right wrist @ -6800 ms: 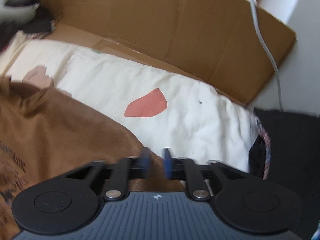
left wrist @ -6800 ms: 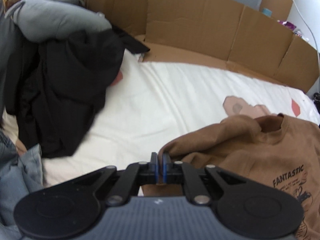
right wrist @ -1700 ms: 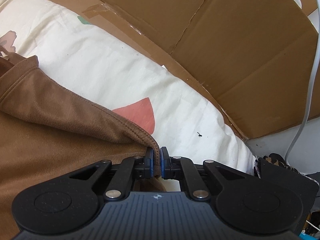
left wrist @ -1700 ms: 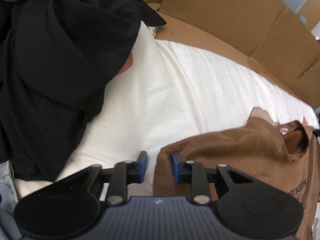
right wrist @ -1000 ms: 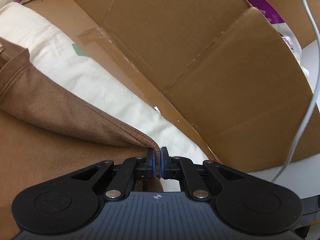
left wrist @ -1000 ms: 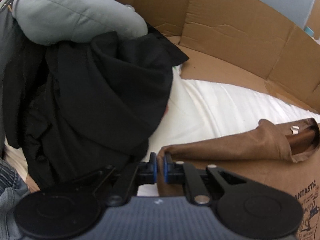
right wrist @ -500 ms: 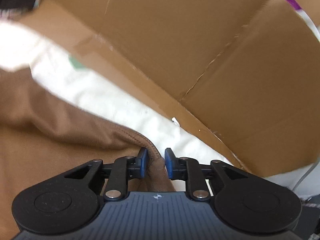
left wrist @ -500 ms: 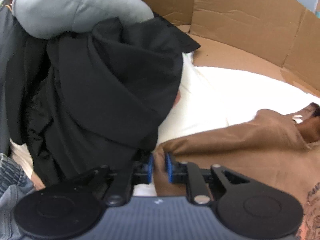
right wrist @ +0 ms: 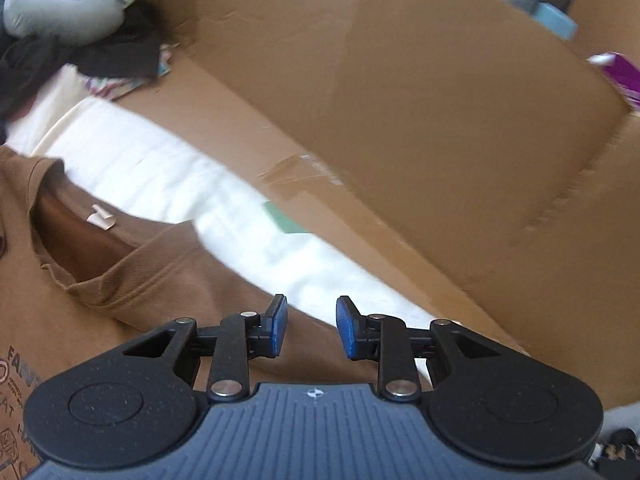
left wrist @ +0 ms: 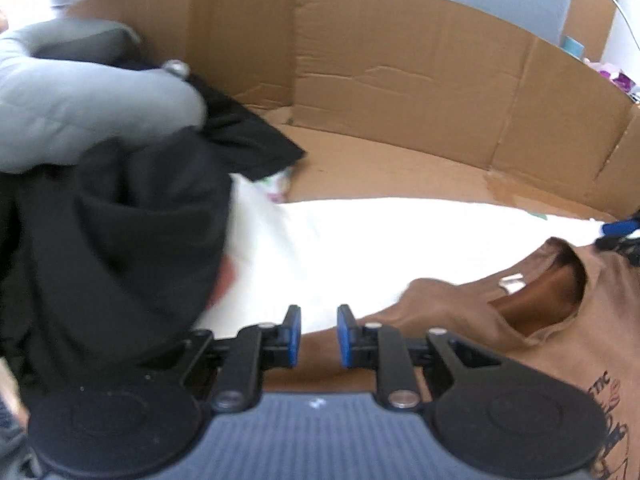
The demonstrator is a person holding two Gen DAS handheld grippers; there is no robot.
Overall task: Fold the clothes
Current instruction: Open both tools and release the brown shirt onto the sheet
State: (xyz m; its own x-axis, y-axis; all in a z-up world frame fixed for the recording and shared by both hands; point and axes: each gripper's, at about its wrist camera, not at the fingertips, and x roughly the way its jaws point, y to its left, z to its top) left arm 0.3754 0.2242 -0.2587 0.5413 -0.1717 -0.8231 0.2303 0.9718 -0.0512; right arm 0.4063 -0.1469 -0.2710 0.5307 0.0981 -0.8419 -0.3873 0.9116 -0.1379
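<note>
A brown printed T-shirt (left wrist: 520, 320) lies flat on the white sheet (left wrist: 360, 248), collar toward the cardboard wall. My left gripper (left wrist: 319, 336) hangs open just above the shirt's left shoulder edge, nothing between its blue pads. In the right wrist view the same brown T-shirt (right wrist: 120, 292) spreads to the lower left, its neck opening and label showing. My right gripper (right wrist: 306, 328) is open over the shirt's right shoulder edge, holding nothing. The right gripper's tip (left wrist: 620, 232) peeks in at the far right of the left wrist view.
A heap of black clothes (left wrist: 120, 240) with a grey cushion (left wrist: 80, 108) on top crowds the left side. A folded cardboard wall (left wrist: 400, 80) runs along the back of the sheet. A purple packet (right wrist: 620, 72) and a light blue object (right wrist: 556, 20) sit behind it.
Both grippers were shut on the shirt's shoulder edges one second ago; both have since opened, let the cloth drop flat, and lifted away slightly.
</note>
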